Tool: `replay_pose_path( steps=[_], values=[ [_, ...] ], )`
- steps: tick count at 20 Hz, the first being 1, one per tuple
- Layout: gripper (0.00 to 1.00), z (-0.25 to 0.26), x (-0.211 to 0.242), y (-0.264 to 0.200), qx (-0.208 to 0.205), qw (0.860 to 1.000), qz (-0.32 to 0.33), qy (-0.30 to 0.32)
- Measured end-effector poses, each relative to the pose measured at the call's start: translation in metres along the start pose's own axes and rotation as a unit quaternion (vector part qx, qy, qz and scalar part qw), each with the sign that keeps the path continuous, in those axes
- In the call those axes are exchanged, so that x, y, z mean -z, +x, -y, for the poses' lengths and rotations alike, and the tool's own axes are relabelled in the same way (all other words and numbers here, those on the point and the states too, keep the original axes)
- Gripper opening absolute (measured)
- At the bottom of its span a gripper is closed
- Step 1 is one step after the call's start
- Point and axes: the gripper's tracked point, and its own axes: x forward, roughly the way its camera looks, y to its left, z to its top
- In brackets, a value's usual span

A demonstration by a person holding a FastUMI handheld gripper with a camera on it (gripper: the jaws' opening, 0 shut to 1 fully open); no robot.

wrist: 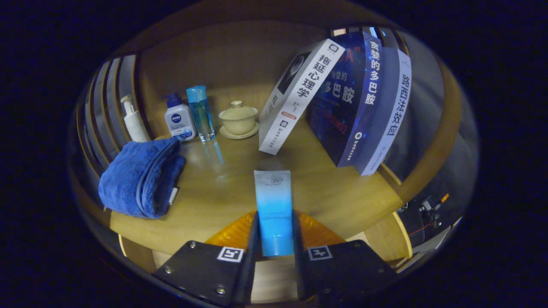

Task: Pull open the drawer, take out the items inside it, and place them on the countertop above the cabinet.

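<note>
Gripper (275, 239) clamped on a blue tube (273, 205), held over the countertop (231, 171); the placing step seems underway, needing a gentle lowering, then release.

We note the gripper (275, 239): two flat dark mounting plates, each bearing a square black-and-white marker and silver screws, with translucent orange housing behind the slim fingers (253, 239).

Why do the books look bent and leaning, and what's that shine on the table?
In the gripper view, the fisheye lens curves the books and shelf edges; the wooden top mirrors the clear bottle as a faint reflection; the tube held between the fingers looks sharp.
</note>
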Motion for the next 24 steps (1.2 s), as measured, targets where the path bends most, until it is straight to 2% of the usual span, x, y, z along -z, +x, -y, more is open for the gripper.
replay_pose_path(
  steps=[2, 7, 8, 10, 17, 24],
  values=[
    [0.44, -0.003, 0.0, -0.005, -0.005, 1.0, 0.004, -0.002],
    [0.72, -0.012, -0.009, -0.02, -0.026, 0.999, 0.037, -0.001],
    [0.74, -0.013, -0.011, -0.026, -0.031, 0.998, 0.047, -0.002],
    [0.76, -0.015, -0.018, -0.039, -0.037, 0.997, 0.069, -0.008],
    [0.77, -0.003, -0.016, -0.1, -0.016, 0.988, 0.152, -0.027],
    [0.77, 0.012, 0.025, -0.168, 0.01, 0.974, 0.226, 0.01]
  ],
)
